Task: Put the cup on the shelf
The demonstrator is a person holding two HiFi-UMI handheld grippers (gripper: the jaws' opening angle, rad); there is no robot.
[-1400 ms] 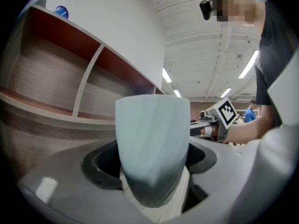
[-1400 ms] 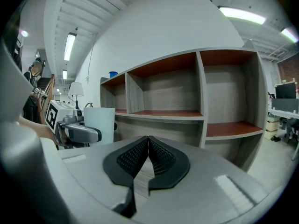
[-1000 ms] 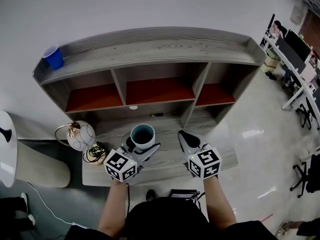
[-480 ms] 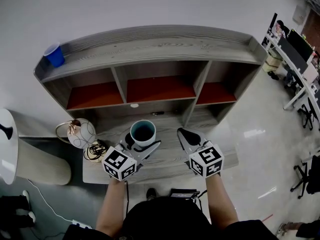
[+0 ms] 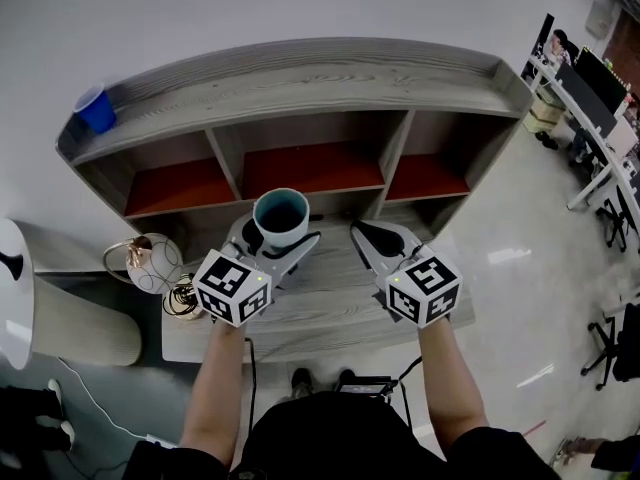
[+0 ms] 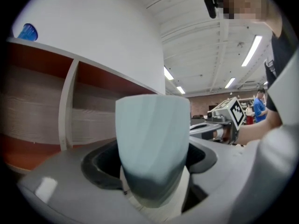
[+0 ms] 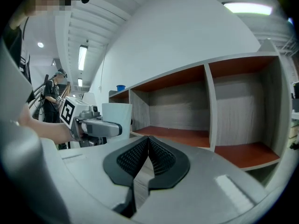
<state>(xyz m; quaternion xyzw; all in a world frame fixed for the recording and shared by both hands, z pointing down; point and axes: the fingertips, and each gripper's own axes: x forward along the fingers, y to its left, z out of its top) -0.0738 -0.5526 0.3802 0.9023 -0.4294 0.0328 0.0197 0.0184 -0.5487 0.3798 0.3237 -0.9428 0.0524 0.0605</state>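
Note:
A pale blue cup [image 5: 281, 217] with a dark inside stands upright between the jaws of my left gripper [image 5: 283, 230], which is shut on it and holds it in the air in front of the shelf unit [image 5: 300, 88]. Up close in the left gripper view the cup [image 6: 152, 143] fills the jaws. My right gripper [image 5: 368, 238] hovers beside it to the right, shut with nothing in it; its ribbed pads [image 7: 148, 157] meet. From the right gripper view the cup [image 7: 117, 118] shows at the left, before the shelf's red-floored compartments [image 7: 182, 134].
A blue plastic cup [image 5: 96, 109] stands on the shelf's top board at the far left. A round wire-patterned vase [image 5: 152, 263] and a coil of dark cable [image 5: 186, 298] sit on the low grey ledge [image 5: 330, 308]. Desks and chairs fill the room at right.
Both grippers have risen and moved toward the shelf, the left one carrying the cup up from just above the low ledge to the height of the middle compartment.

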